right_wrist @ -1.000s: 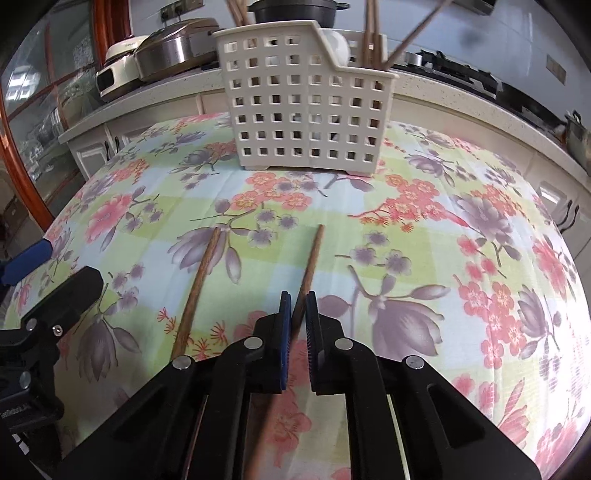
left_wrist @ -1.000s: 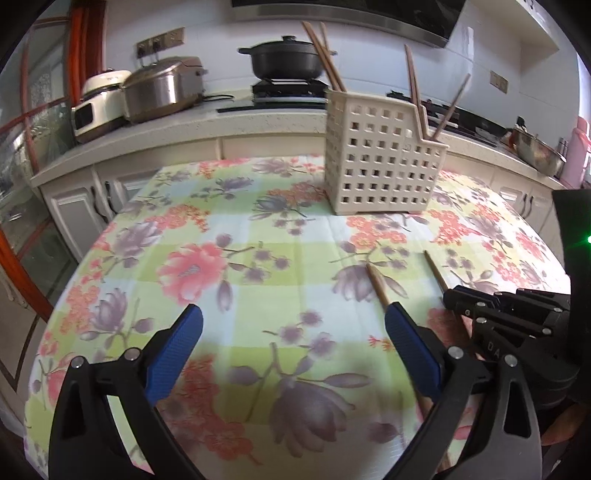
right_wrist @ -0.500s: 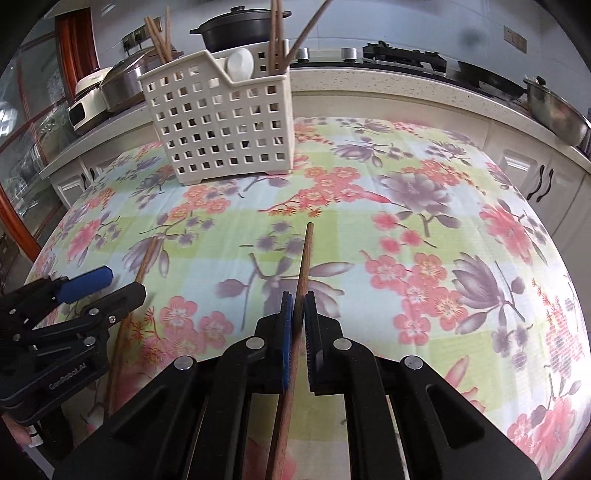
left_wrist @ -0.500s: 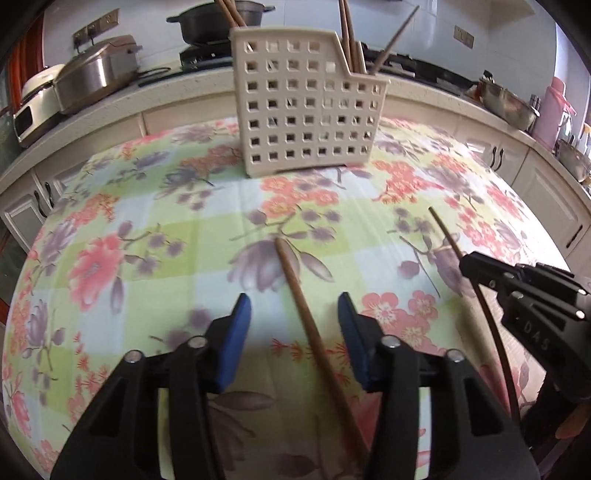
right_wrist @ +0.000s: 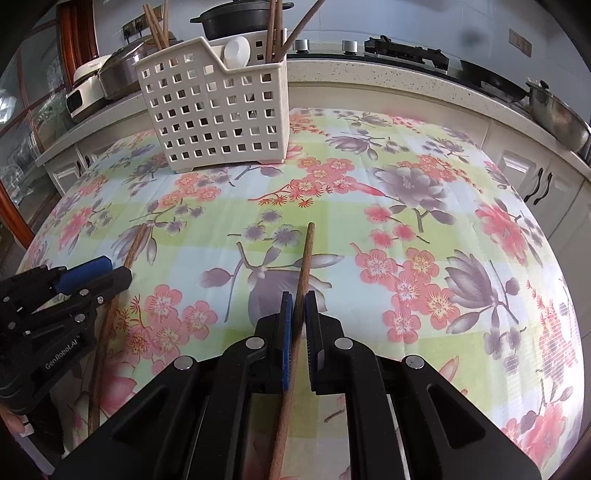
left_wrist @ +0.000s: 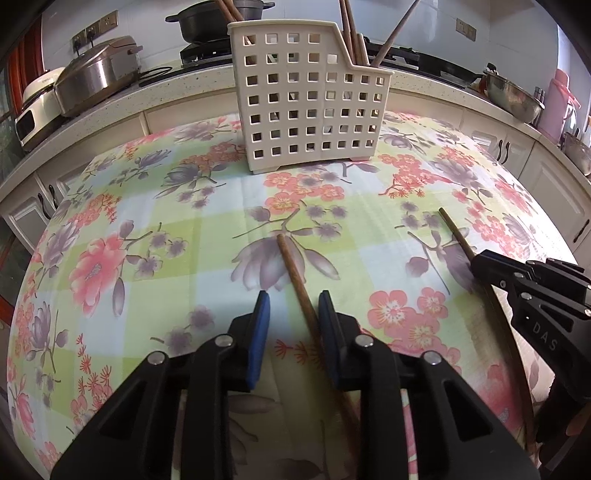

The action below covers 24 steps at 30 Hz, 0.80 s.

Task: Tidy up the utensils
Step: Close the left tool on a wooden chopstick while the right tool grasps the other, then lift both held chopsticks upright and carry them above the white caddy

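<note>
Left wrist view: the left gripper (left_wrist: 291,308) hangs low over the table (left_wrist: 122,280), its blue fingers (left_wrist: 260,325) narrow and closing.
Between the fingers: a wooden chopstick (left_wrist: 295,273) lies on the floral cloth, close against the right-hand finger, a clear gap on its other side; contact cannot be told.
Ahead of the fingers: the cream utensil basket (left_wrist: 306,107) stands upright at the table's far edge, more chopsticks rising from its lower section.
Off to the right: the right gripper (left_wrist: 480,264) pinches a second chopstick (left_wrist: 456,234).

Right wrist view: the right gripper (right_wrist: 298,314) has its fingers (right_wrist: 285,332) clamped tight on the second chopstick (right_wrist: 306,258), whose tip runs out ahead over the cloth.
Ahead and left of the fingers: the utensil basket (right_wrist: 218,114), with chopsticks in both end sections and a white spoon (right_wrist: 237,51) in the middle.
Far left: the left gripper (right_wrist: 114,269) straddles the wooden chopstick (right_wrist: 136,242) lying on the table (right_wrist: 424,221).
Backdrop: a black pot (right_wrist: 242,20) on the stove.
</note>
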Motion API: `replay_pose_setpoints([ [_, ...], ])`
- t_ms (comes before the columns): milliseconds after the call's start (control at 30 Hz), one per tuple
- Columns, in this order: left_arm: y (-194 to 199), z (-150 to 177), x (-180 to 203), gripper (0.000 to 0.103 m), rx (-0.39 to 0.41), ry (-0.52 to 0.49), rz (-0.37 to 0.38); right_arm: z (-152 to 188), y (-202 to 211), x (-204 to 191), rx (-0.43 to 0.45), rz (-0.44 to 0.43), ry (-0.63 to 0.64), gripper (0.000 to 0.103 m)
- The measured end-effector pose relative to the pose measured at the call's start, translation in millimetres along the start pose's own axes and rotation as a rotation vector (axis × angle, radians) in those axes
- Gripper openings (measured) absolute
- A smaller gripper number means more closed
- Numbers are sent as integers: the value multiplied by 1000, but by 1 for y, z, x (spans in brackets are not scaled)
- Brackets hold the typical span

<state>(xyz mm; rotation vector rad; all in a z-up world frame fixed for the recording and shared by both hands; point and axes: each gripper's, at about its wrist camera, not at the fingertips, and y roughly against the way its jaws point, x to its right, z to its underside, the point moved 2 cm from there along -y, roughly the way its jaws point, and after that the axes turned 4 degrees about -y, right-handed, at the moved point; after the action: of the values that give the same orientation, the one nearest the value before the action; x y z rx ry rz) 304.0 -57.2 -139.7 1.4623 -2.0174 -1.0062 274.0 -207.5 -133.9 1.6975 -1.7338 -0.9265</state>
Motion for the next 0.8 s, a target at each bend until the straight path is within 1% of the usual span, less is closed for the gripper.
replay_pose_setpoints([
  [100, 0, -1, 0, 20, 0, -9, -1, -1, -1, -1, 0, 5, 4, 9],
  [167, -1, -1, -1, 15, 0, -6, 0, -1, -2, -3, 1, 17, 19, 9],
  [233, -1, -1, -2, 11, 0, -7, -4, -1, -2, -4, 1, 23, 33, 9],
  [500, -1, -2, 1, 9, -1, -32, -19, -3, -3, -3, 0, 4, 47, 8],
  [667, -1, -2, -5, 6, 3, -2, 13, -4, -2, 5, -1, -47, 0, 8],
  [800, -1, -2, -8, 6, 1, 10, 17, -4, 3, 9, 20, -86, -27, 8],
])
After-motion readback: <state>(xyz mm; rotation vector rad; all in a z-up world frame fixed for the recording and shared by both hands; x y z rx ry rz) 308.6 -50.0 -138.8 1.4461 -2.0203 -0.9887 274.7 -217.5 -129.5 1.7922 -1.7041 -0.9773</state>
